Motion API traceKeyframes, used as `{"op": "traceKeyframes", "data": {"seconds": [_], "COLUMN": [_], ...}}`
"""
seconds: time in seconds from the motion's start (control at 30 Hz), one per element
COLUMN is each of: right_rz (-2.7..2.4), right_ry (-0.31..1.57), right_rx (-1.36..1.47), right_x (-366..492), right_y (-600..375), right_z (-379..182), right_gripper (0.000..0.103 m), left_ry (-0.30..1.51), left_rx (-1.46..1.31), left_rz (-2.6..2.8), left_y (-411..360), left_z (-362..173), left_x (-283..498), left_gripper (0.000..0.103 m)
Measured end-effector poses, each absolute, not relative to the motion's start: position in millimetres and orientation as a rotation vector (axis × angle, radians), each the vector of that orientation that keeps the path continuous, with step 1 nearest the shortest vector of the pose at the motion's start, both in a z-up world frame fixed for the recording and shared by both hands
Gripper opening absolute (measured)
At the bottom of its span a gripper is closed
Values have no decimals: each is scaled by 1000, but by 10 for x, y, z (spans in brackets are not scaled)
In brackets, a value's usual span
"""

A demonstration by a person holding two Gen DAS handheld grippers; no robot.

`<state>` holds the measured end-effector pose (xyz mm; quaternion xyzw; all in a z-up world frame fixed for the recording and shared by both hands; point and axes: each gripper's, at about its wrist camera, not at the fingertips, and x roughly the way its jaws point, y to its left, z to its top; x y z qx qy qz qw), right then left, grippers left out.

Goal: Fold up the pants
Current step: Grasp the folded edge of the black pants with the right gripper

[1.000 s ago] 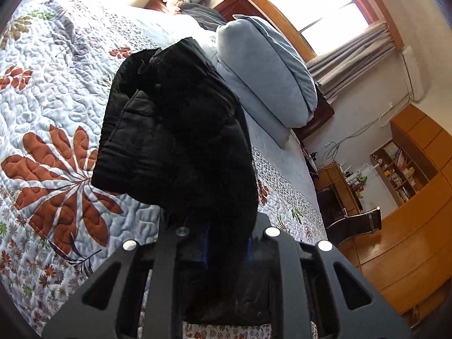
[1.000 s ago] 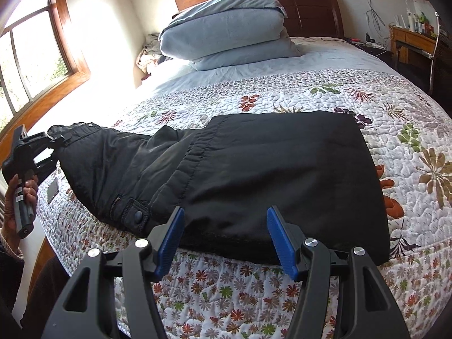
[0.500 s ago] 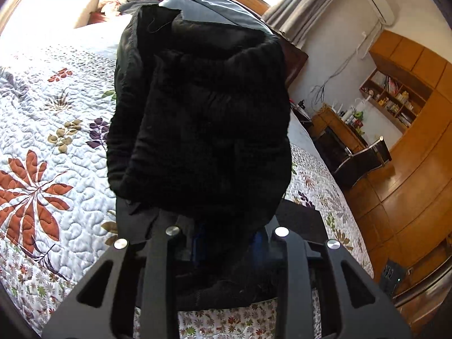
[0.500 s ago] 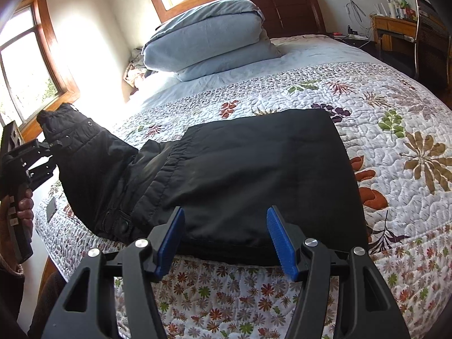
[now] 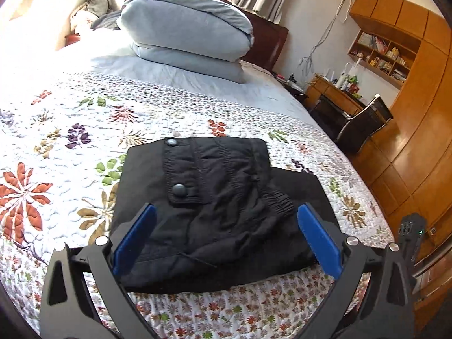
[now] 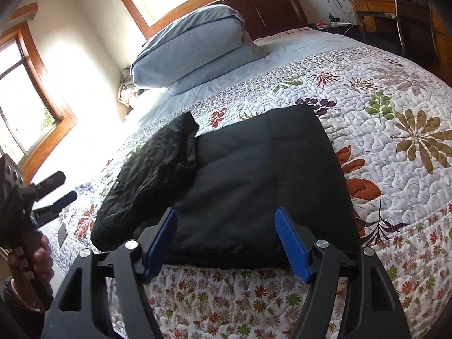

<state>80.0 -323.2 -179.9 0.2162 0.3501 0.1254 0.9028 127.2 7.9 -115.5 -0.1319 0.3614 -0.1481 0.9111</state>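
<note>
Black pants (image 5: 220,197) lie folded on the flowered quilt (image 5: 56,141) near the bed's front edge, the waistband end with its snap buttons (image 5: 179,189) on top. My left gripper (image 5: 226,226) hovers just before them. Its jaws are opening wide, the blue pads (image 5: 135,237) either side of the crumpled top layer without pressing it. In the right wrist view the pants (image 6: 262,175) show a flat folded part, with the waist end (image 6: 152,175) heaped at its left. My right gripper (image 6: 226,231) sits at their near edge, jaws opening, gripping nothing. The left gripper (image 6: 50,192) is held by a hand (image 6: 42,254).
A stack of light blue bedding (image 5: 186,34) lies at the head of the bed against a dark headboard (image 5: 268,42). A desk (image 5: 333,96), a chair (image 5: 364,124) and wooden cupboards (image 5: 418,141) stand on the right. Windows (image 6: 25,107) are on the left wall.
The left gripper carried the waist end of the pants over and let it go; that end now lies on the folded part. Both pairs of jaws have spread wider.
</note>
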Motion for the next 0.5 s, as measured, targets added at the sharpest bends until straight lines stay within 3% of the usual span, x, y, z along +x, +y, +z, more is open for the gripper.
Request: {"op": "traceKeyframes", "data": {"seconds": [0.03,0.27,0.5], "right_rz": [276,438,402], "right_ry": [716,698,783], "right_rx": [473,624,461], "right_x": [824,1221,1693], "right_y": [-3233,-3023,-2629], "right_z": [-1769,-1617,-1631], "right_gripper": [85,93,100], "left_ry": [756,752,716], "left_rx": [-258,-364,-334], "left_rz": [-283,-308,-250], "left_y": [107,524,712], "left_z": [-1169,-1308,-1299], "left_x": [1289,1295,1190], "left_gripper": [100,100,100]}}
